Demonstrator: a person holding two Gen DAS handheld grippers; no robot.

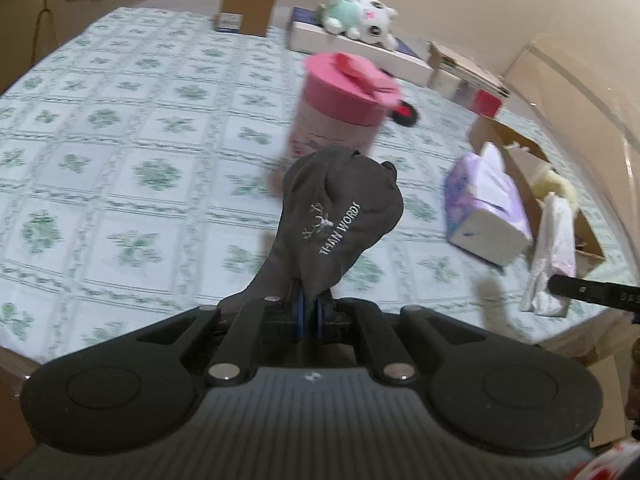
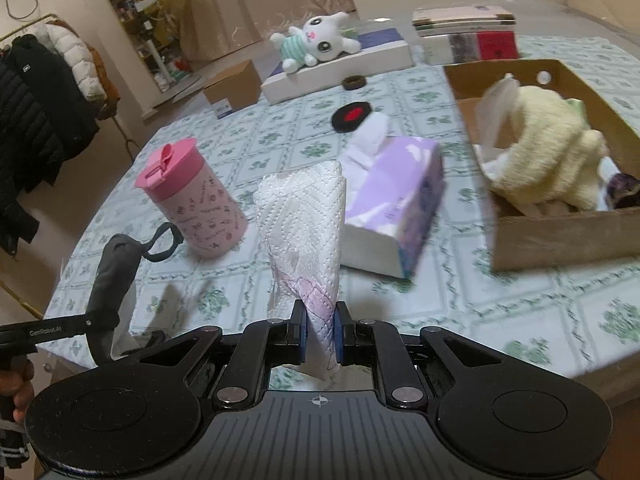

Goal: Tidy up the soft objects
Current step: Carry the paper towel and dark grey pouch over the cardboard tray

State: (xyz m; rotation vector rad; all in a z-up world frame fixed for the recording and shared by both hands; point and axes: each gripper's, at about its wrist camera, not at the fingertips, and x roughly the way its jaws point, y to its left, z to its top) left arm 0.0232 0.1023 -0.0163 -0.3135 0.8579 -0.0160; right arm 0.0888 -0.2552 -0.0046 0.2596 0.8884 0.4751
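Left gripper (image 1: 310, 312) jaws clenched on dark sock (image 1: 332, 220) — right gripper (image 2: 319, 338) jaws pinch paper towel (image 2: 306, 236), both raised above table (image 2: 500, 304).

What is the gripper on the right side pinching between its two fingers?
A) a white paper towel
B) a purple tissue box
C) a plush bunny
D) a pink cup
A: the right gripper is shut on a white embossed paper towel that stands up between its fingers.

The left gripper (image 1: 310, 312) is clamped shut on dark fabric; the right gripper (image 2: 320, 334) is closed on white paper.
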